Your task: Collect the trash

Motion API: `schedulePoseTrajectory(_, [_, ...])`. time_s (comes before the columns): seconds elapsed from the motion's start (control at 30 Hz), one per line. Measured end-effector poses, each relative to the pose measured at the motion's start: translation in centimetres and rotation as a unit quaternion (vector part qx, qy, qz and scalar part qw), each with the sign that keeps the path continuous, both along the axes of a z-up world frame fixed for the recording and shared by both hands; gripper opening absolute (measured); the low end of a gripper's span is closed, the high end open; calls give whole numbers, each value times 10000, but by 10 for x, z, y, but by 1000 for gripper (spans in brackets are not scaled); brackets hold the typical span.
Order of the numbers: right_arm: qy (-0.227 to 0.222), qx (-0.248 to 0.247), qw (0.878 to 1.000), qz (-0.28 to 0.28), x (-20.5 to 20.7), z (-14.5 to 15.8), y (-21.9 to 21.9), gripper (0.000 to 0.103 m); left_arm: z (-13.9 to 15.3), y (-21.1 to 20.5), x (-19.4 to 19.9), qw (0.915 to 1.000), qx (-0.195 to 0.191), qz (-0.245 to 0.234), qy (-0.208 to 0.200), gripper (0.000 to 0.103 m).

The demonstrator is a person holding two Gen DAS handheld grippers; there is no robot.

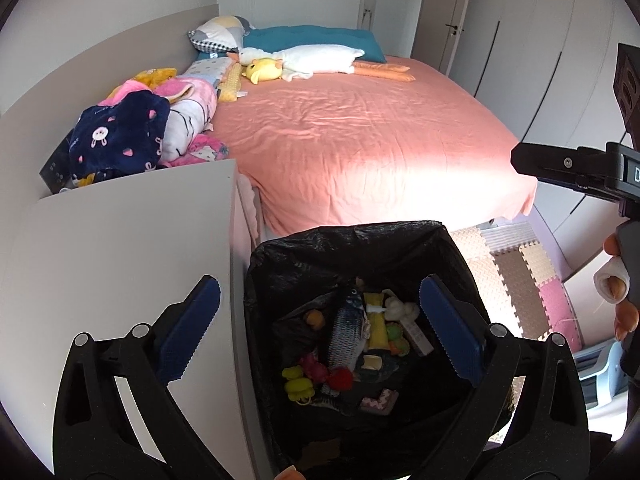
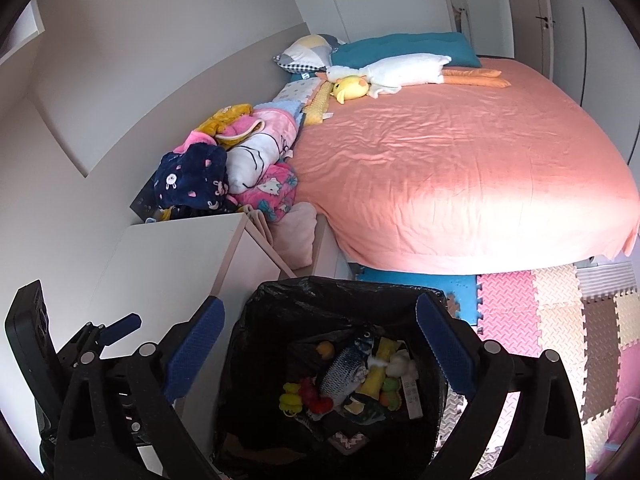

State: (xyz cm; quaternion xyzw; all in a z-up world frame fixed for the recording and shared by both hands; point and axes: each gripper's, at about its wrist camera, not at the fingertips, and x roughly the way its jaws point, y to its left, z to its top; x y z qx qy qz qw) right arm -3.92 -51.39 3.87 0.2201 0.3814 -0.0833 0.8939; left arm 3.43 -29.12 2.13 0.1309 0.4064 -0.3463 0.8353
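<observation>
- Near the foot of the bed (image 1: 360, 132), just right of a white cabinet (image 1: 120, 248), a trash bin (image 1: 280, 264) lined with a black bag (image 2: 304, 300) is seen from above in both wrist views.
- Inside the bin a heap of small things is held: a grey fish toy (image 1: 346, 330), a yellow pouch (image 1: 376, 324), a white plush lump (image 1: 402, 309), a yellow rubber toy (image 1: 297, 383), red pieces (image 1: 340, 379) and a small white box (image 1: 418, 336).
- The fish toy is laid with its long axis running from near left to far right, its head toward the far side.
- The left gripper (image 1: 320, 328) is held wide open over the bin, with nothing between its blue pads (image 1: 188, 332); no contact with the bag can be told.
- The right gripper (image 2: 318, 352) is likewise spread wide above the bin, and nothing is gripped by it.
- On the far left of the bed, folded clothes (image 2: 224, 168) and plush toys (image 2: 392, 70) are piled; foam floor mats (image 2: 540, 312) are seen at the right.
</observation>
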Motion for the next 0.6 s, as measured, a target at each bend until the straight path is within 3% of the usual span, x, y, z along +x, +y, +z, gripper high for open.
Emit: schedulePoseTrajectory(0.6, [32, -16, 9999, 103, 4, 0, 11, 96, 1, 12, 2, 9998, -95, 188, -18, 97])
